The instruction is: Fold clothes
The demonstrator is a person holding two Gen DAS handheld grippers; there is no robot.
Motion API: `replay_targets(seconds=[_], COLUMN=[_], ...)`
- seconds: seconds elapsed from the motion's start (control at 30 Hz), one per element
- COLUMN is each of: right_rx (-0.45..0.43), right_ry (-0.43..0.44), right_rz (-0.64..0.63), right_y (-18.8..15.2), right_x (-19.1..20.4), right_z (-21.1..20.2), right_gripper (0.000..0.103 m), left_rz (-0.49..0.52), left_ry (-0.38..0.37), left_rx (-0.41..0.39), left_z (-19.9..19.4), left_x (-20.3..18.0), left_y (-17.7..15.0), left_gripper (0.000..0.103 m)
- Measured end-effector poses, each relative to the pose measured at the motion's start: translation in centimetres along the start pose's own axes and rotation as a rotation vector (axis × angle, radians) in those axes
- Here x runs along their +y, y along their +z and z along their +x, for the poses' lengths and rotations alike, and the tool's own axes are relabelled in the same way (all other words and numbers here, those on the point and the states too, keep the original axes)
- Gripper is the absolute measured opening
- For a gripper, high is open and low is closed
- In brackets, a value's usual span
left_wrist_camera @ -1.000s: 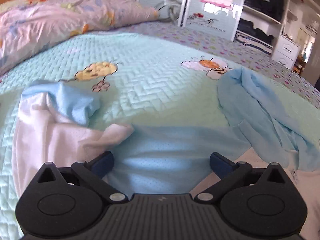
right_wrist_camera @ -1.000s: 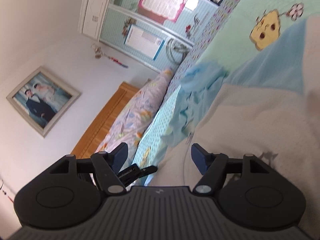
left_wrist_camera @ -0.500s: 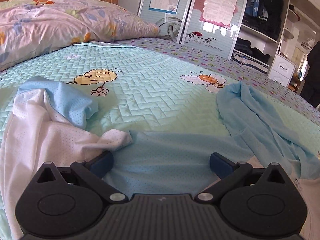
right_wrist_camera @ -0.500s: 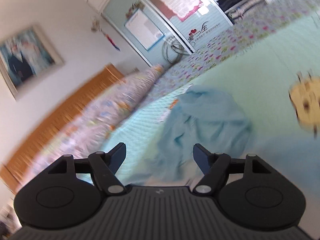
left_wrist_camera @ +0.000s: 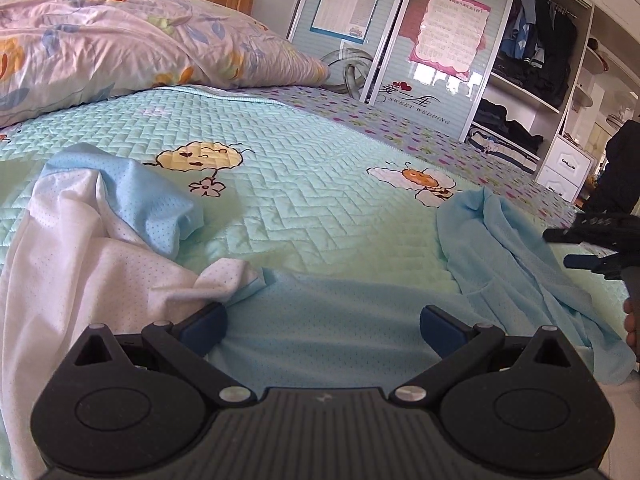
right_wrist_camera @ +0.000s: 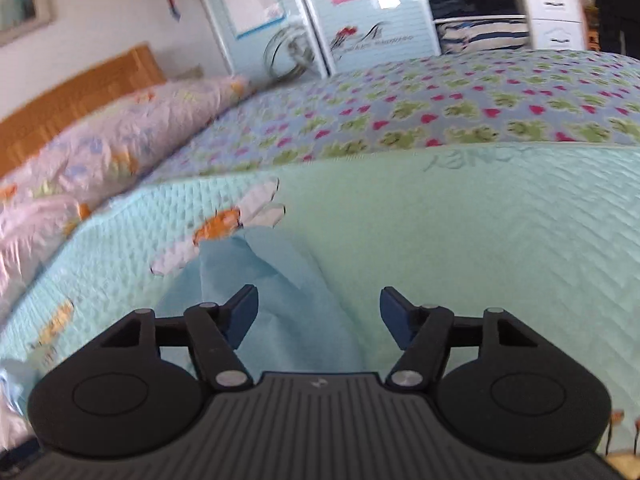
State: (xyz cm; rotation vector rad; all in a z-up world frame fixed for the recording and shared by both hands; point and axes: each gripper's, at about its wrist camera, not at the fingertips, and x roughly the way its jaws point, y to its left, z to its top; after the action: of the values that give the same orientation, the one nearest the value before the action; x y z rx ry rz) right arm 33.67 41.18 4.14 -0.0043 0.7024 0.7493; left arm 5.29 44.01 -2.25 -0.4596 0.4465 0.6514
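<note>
A thin, perforated light-blue and white shirt [left_wrist_camera: 328, 320] lies crumpled on the quilted mint-green bed [left_wrist_camera: 312, 208], its long pale-blue sleeve [left_wrist_camera: 516, 264] trailing off to the right. The left gripper [left_wrist_camera: 322, 326] hangs spread over the blue body panel, pinching nothing. The right gripper [right_wrist_camera: 318, 314], jaws apart and just narrowed, is poised above the sleeve with no cloth between its pads. The fabric looks light, limp and rather slippery, so it should bunch easily; a hem or sleeve end seems the surest hold.
</note>
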Motion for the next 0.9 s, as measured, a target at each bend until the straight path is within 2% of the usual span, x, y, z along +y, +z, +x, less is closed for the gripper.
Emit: replay_targets(seconds=[0.07, 0.13, 0.17, 0.2, 0.3, 0.37, 0.53, 0.6, 0.77, 0.83, 0.9], right_rx=[0.024, 0.061, 0.080, 0.089, 0.080, 0.051, -0.004, 0.009, 0.101, 0.082, 0.055], right_ry=[-0.015, -0.006, -0.002, 0.000, -0.013, -0.057, -0.226, -0.273, -0.302, -0.305, -0.317], right_rz=[-0.062, -0.105, -0.126, -0.143, -0.180, -0.210, -0.331, -0.364, -0.305, -0.267, -0.196], right_y=[0.0, -0.3, -0.4, -0.5, -0.6, -0.2, 2.3, 2.8, 2.1, 1.5, 1.5], right_x=[0.6, 0.9, 1.0, 1.2, 1.7, 1.9, 2.1, 1.7, -0.6, -1.7, -3.0], right_z=[1.1, 1.9, 2.4, 2.6, 2.6, 2.1, 1.6, 2.1, 4.4, 4.6, 4.3], right_gripper=[0.059, 0.027, 0.003, 0.001, 0.001, 0.001, 0.001, 0.001, 0.003, 0.014, 0.043], left_rz=[-0.002, -0.004, -0.007, -0.009, -0.009, -0.010, -0.010, -0.008, -0.007, -0.007, -0.007], left_ry=[0.000, 0.000, -0.001, -0.002, -0.001, -0.001, 0.000, 0.000, 0.000, 0.000, 0.000], left_rx=[-0.001, -0.003, -0.004, -0.005, -0.006, -0.006, -0.005, -0.005, -0.004, -0.005, -0.005], left_z=[0.0, 0.1, 0.1, 0.1, 0.1, 0.1, 0.1, 0.1, 0.2, 0.2, 0.2], left_x=[0.0, 0.0, 0.1, 0.1, 0.1, 0.1, 0.2, 0.2, 0.3, 0.3, 0.3], left_y=[0.0, 0.0, 0.0, 0.0, 0.0, 0.0, 0.0, 0.0, 0.1, 0.1, 0.1], left_gripper=[0.103, 0.103, 0.103, 0.103, 0.103, 0.103, 0.102, 0.103, 0.103, 0.103, 0.103])
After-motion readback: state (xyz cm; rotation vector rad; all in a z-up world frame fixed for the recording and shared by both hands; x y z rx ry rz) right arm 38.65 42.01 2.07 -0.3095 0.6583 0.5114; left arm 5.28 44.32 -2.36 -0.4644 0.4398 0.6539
